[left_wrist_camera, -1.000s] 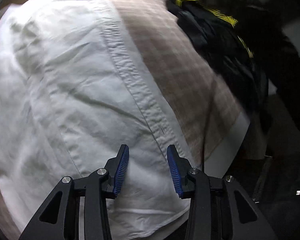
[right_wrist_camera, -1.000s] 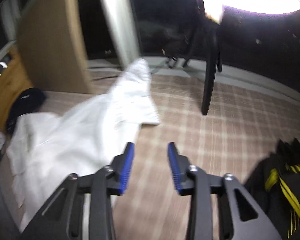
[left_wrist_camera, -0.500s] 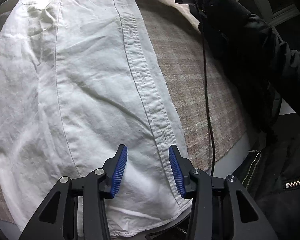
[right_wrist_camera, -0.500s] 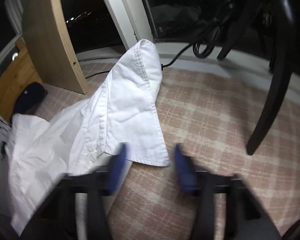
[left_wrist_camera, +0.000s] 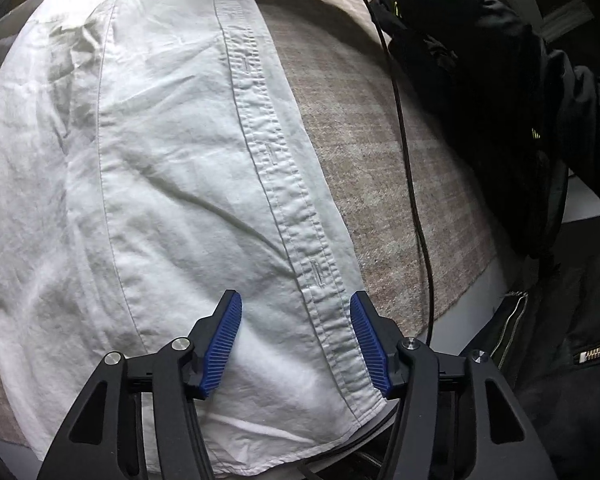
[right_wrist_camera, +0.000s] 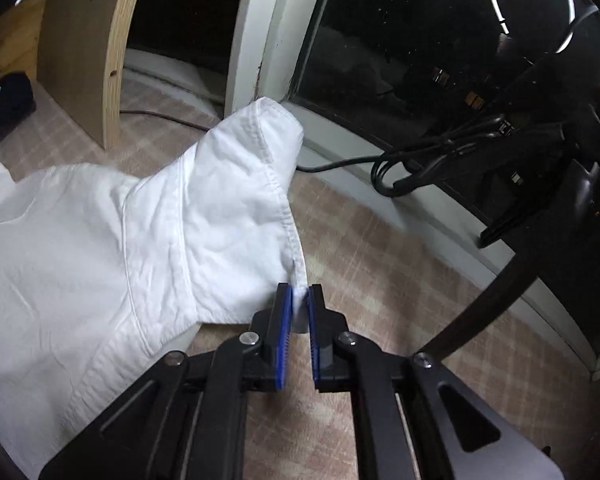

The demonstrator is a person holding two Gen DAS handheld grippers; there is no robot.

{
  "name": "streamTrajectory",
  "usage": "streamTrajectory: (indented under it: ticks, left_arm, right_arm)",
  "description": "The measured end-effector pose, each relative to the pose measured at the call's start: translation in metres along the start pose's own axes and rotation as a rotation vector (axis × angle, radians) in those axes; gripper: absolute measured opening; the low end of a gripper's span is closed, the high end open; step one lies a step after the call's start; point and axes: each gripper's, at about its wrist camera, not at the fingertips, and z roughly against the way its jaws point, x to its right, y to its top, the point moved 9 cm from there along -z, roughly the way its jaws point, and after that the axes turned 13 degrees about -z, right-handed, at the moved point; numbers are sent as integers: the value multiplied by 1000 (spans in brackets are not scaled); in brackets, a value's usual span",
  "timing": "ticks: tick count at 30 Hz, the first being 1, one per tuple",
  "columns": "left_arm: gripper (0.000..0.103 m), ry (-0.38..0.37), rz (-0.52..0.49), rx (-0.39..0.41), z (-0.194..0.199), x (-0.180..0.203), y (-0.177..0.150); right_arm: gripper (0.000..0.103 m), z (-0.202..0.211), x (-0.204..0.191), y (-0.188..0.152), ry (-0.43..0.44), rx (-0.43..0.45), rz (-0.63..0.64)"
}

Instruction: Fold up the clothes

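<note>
Surface: plaid beige-and-pink cloth covers the work surface, its near edge ending on a pale border; a dark window with a white frame runs along the far edge in the right wrist view.
White shirt: the white button-up shirt lies spread flat on the plaid cloth, hem toward the near edge, its buttonhole placket running from the near edge toward the far edge.
Sleeve: the sleeve lies out toward the window, its cuff corner lifted off the cloth.
Right gripper: the right gripper is clamped on that cuff corner, white fabric pinched between the blue pads.
Left gripper: the left gripper hangs over the hem, its jaws opening; the placket lies below the gap, and the pads press on nothing.
Change, right: half a second ago its fingers were apart and blurred just short of the cuff; now they are closed on it.
Change, left: its fingers stand wider than a second ago, and the shirt has sharpened from blur.
Person: a black sleeve reaches along the right edge, with a zipped black jacket near the near right corner.
Room: a plywood panel stands at the far left, black cables rest on the sill, and a black cable crosses the cloth.
</note>
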Motion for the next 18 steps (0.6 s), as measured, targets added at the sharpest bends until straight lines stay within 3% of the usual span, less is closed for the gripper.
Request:
streamTrajectory:
  ticks: [2, 3, 7, 9, 10, 13, 16, 18]
  left_arm:
    - [54, 3, 6, -4, 0, 1, -2]
    - [54, 5, 12, -8, 1, 1, -4]
    - [53, 29, 48, -5, 12, -4, -21]
    - [53, 52, 84, 0, 22, -10, -36]
    - [53, 64, 106, -3, 27, -12, -45]
    - [53, 85, 100, 9, 44, -13, -63]
    - [54, 94, 1, 22, 45, 11, -65]
    - [54, 102, -75, 21, 41, 30, -63]
  right_arm:
    - [33, 25, 7, 2, 6, 50, -49]
    - [38, 37, 10, 3, 11, 73, -72]
    - [41, 104, 4, -13, 170, 84, -110]
    - [48, 140, 0, -31, 282, 72, -151]
    - [57, 151, -2, -46, 325, 45, -174]
    - [58, 184, -9, -95, 444, -38, -250]
    - [58, 211, -24, -159, 532, -138, -325]
    - [58, 224, -28, -205, 516, -176, -362]
